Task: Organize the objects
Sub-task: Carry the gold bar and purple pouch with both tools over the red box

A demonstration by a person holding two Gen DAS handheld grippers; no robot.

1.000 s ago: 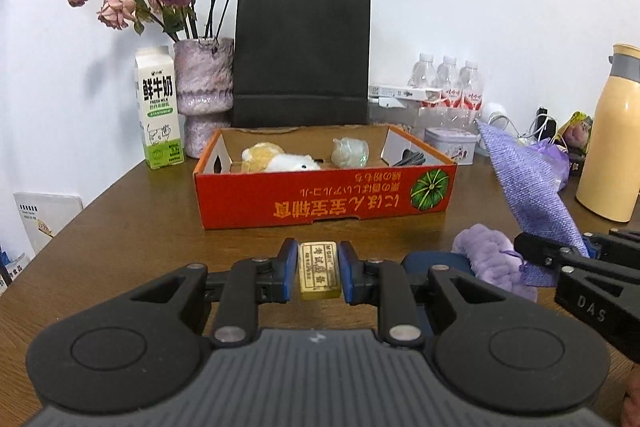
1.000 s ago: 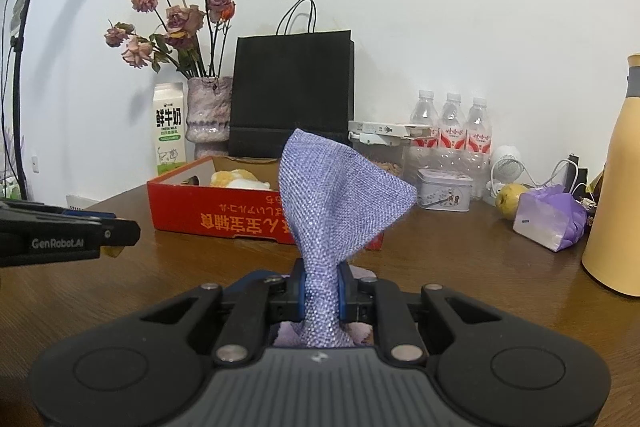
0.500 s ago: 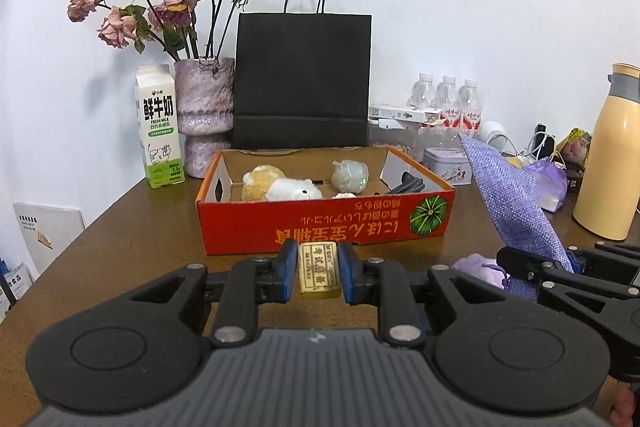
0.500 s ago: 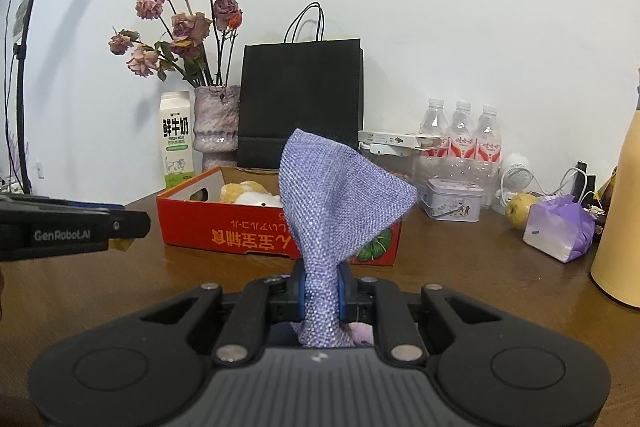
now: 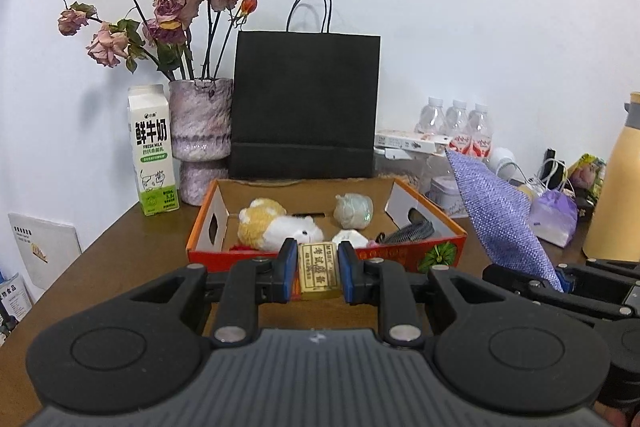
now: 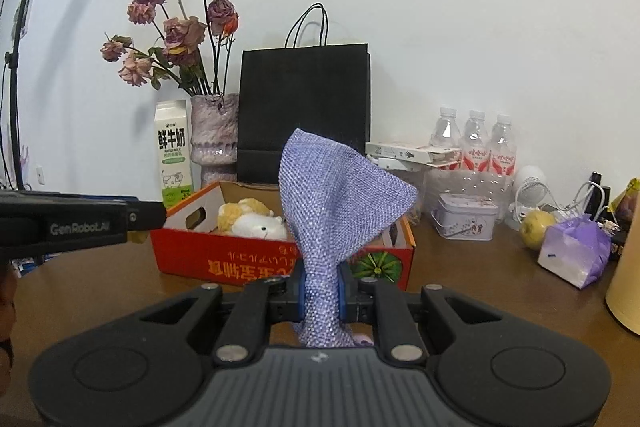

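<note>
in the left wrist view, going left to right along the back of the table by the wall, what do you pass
milk carton → vase of dried roses → black paper bag → three water bottles → yellow flask

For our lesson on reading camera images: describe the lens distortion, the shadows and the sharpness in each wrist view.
Left wrist view: fisheye bends the wall and darkens the corners; the dried roses cast a soft shadow on the wall; the gold bar in the left gripper is sharp. Right wrist view: same curved edges; the purple pouch in the right gripper is crisp, with no glare.
</note>
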